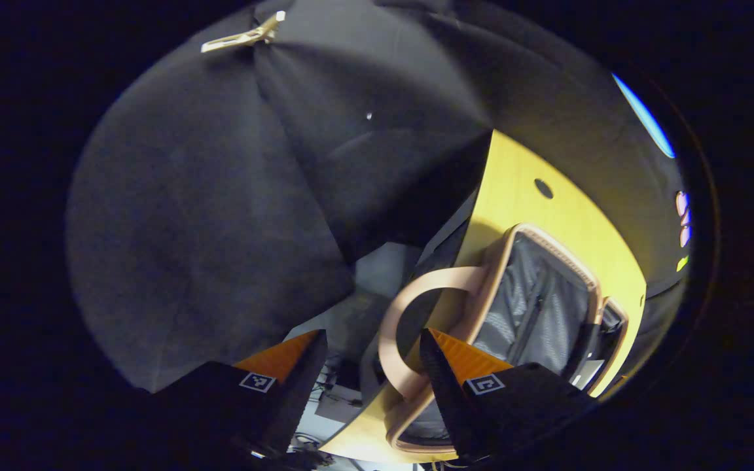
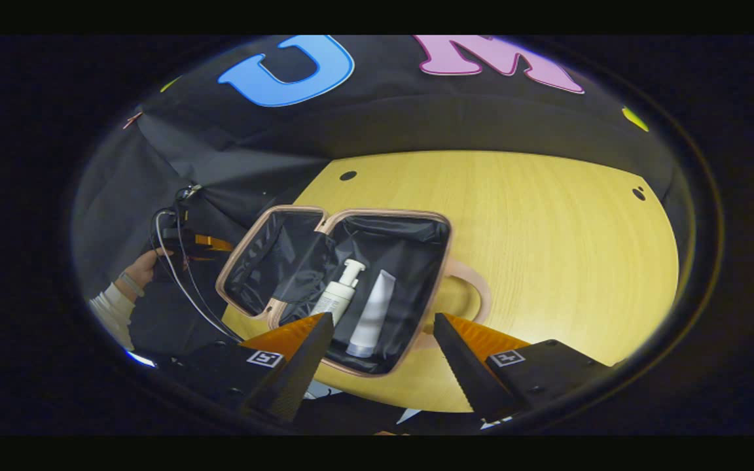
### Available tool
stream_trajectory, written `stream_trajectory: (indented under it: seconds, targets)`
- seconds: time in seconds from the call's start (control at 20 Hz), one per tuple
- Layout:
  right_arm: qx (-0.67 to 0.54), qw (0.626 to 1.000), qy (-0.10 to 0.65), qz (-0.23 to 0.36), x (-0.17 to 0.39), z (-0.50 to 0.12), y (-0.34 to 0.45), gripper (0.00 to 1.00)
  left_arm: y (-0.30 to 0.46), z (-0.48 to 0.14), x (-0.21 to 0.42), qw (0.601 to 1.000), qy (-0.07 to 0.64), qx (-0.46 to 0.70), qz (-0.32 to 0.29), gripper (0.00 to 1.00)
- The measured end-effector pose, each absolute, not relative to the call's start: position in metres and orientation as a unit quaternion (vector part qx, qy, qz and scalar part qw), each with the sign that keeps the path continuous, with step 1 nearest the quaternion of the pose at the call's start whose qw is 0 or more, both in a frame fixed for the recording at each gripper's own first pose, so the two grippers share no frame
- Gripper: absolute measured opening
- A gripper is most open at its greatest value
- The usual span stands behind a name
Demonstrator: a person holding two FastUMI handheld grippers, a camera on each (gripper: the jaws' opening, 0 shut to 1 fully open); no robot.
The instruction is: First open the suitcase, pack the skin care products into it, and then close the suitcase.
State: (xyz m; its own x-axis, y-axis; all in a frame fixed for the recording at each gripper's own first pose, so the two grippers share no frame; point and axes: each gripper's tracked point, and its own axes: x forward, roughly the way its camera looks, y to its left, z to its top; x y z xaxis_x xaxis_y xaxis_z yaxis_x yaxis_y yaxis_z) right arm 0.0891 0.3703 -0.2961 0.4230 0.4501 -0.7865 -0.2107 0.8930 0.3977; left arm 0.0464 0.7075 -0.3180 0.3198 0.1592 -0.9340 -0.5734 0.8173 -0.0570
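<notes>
your right gripper (image 2: 383, 340) hangs with its fingers spread apart, nothing between them, above the near edge of the open suitcase (image 2: 351, 288); the case lies flat on the yellow wooden table (image 2: 547, 248), its dark-lined tray toward you and its lid (image 2: 266, 261) folded out to the left; inside the tray a white pump bottle (image 2: 338, 294) and a white tube (image 2: 374, 314) lie side by side, just beside each other, both pointing along the tray's length; the case's pale handle (image 2: 475, 294) loops out on the table at the tray's right edge.

your left gripper (image 1: 370, 366) is also spread wide and grips nothing — in the left gripper view the same pale handle (image 1: 410, 327) curves between and just ahead of its fingers, though you cannot tell whether either finger touches it; beyond it the suitcase (image 1: 534, 301) shows its mesh lining, on the table (image 1: 521, 190).

in the right gripper view, off the table's left edge, a hand (image 2: 144, 268) in a pale sleeve holds the other gripper, with cables hanging near it.
</notes>
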Motion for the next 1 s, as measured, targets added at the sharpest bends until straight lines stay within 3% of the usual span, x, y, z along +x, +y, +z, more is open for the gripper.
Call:
stream_trajectory:
  seconds: [0.25,0.35,0.5,1.0]
  targets:
    - [0.119,0.834,0.506,0.183,0.08,-0.296,0.36,0.97,0.711,-0.37,0.05,0.763,0.581,-0.166,0.231,0.89]
    - [0.125,0.833,0.508,0.182,0.076,-0.295,0.359,1.0,0.706,-0.375,0.06,0.762,0.571,-0.208,0.225,0.83]
    - [0.127,0.835,0.506,0.175,0.077,-0.293,0.35,0.98,0.697,-0.383,0.062,0.757,0.567,-0.228,0.232,0.24]
    - [0.147,0.846,0.476,0.188,0.075,-0.28,0.335,0.97,0.667,-0.275,0.074,0.832,0.499,-0.169,0.173,0.09]
